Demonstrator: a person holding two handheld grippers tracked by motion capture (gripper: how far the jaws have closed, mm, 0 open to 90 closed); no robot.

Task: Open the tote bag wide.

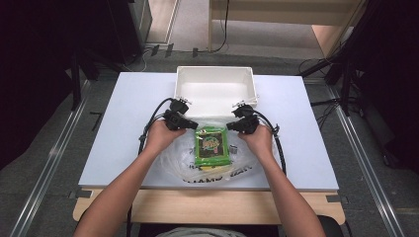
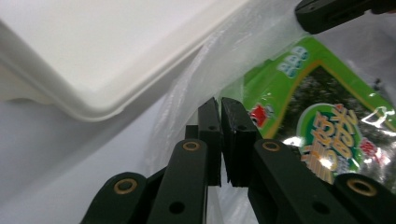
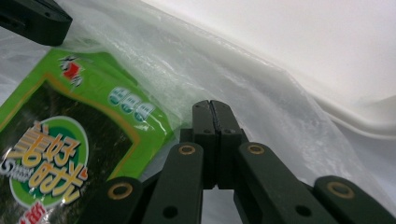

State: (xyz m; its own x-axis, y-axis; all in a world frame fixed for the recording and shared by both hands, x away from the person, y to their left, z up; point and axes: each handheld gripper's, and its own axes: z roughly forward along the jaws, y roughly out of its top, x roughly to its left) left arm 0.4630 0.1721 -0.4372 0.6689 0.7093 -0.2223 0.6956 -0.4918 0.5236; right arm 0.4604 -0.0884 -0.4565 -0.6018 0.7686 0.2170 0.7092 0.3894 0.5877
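Green snack packet (image 1: 212, 146) lies inside the clear plastic bag (image 1: 173, 160), mid-frame, between left gripper (image 1: 191, 123) and right gripper (image 1: 231, 126), each clenched on the bag's film.

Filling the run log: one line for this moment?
left gripper shut on plastic bag | right gripper shut on bag | snack packet inside

My tabletop (image 1: 123, 133) is a white board, resting on a pale wooden base that shows along my near edge. Two things lie directly on it — a white open box (image 1: 215, 89) at the far middle, and a clear plastic bag (image 1: 173, 165) spread flat just in front of that box, a green snack packet (image 1: 211, 146) lying on it.
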